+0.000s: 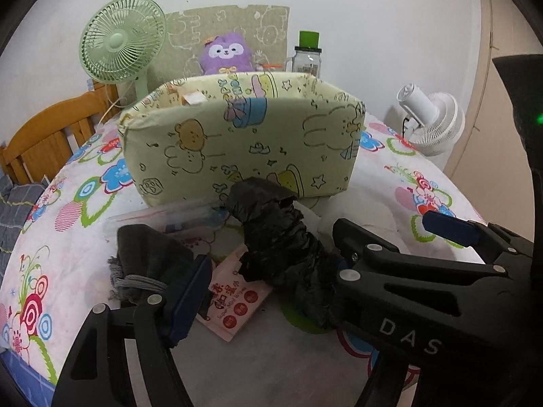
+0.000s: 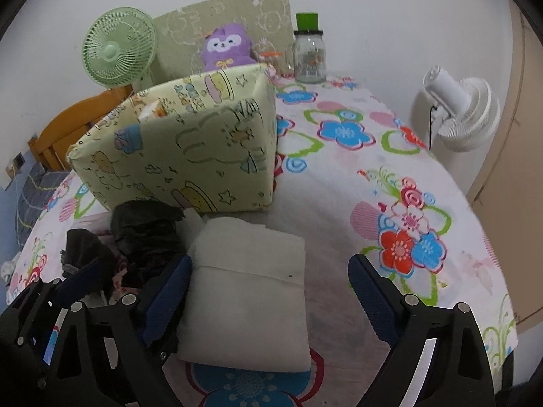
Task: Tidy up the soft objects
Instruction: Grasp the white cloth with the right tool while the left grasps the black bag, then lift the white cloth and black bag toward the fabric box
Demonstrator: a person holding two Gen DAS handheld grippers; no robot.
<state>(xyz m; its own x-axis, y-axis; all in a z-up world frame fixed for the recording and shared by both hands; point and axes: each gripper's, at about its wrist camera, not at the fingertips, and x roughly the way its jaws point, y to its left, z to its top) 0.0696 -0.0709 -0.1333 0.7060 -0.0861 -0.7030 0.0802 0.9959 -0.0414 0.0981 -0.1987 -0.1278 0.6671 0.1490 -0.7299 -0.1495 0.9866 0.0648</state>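
While the right gripper (image 2: pixel 269 300) straddles the white folded cloth (image 2: pixel 249 291) with wide fingers, the open left gripper (image 1: pixel 271 268) crowds close; they could collide.

two fans (image 2: pixel 117 47) (image 2: pixel 465 115), one fabric box (image 2: pixel 190 149), one plush toy (image 2: pixel 225 45)

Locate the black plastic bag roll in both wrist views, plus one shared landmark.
Left wrist: black plastic bag roll lies centre frame, in front of the yellow-green fabric storage box, between the left gripper fingers.
Right wrist: lower left, at the box's near corner, left of the folded white cloth.
Shared landmark: purple plush toy behind the box.
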